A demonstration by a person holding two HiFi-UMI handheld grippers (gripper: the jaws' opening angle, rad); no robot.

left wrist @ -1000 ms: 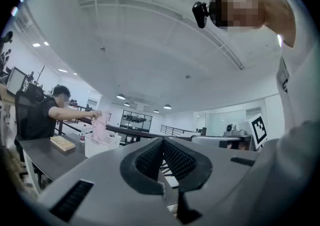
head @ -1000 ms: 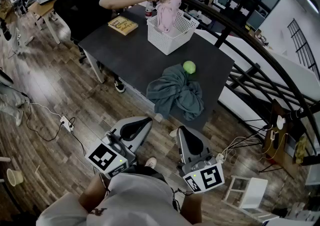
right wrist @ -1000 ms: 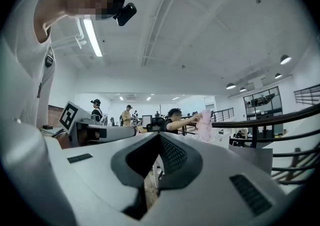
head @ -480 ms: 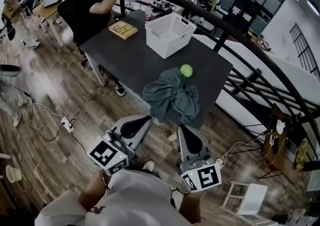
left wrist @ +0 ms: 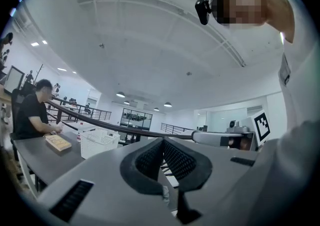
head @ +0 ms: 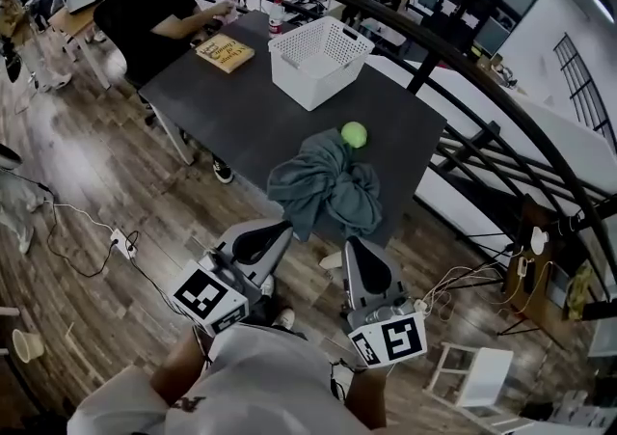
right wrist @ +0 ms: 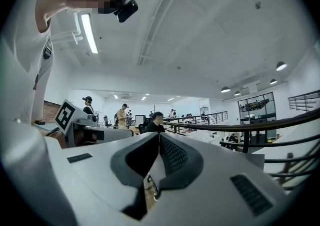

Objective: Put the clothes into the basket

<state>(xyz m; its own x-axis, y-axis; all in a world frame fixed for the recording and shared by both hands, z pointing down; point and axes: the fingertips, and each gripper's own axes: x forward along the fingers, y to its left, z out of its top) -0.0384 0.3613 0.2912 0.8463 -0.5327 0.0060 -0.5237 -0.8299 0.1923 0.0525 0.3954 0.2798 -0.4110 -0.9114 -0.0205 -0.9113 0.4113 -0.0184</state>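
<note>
green ball [head: 354, 134] beside teal cloth [head: 326, 194]; book [head: 225, 54] beside white basket [head: 318, 62].

Clothes [head: 326, 194] on table [head: 241, 110] edge, ball [head: 354, 134] behind, basket [head: 310, 88] beyond (book [head: 225, 53] leftward)

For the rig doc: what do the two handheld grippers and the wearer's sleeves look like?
Both the left gripper and right gripper have smooth light-grey wedge-shaped shells with black ribbed pads inside the jaws. Each carries a marker cube with black-and-white squares at its rear. The person wears a light short-sleeved shirt.
</note>
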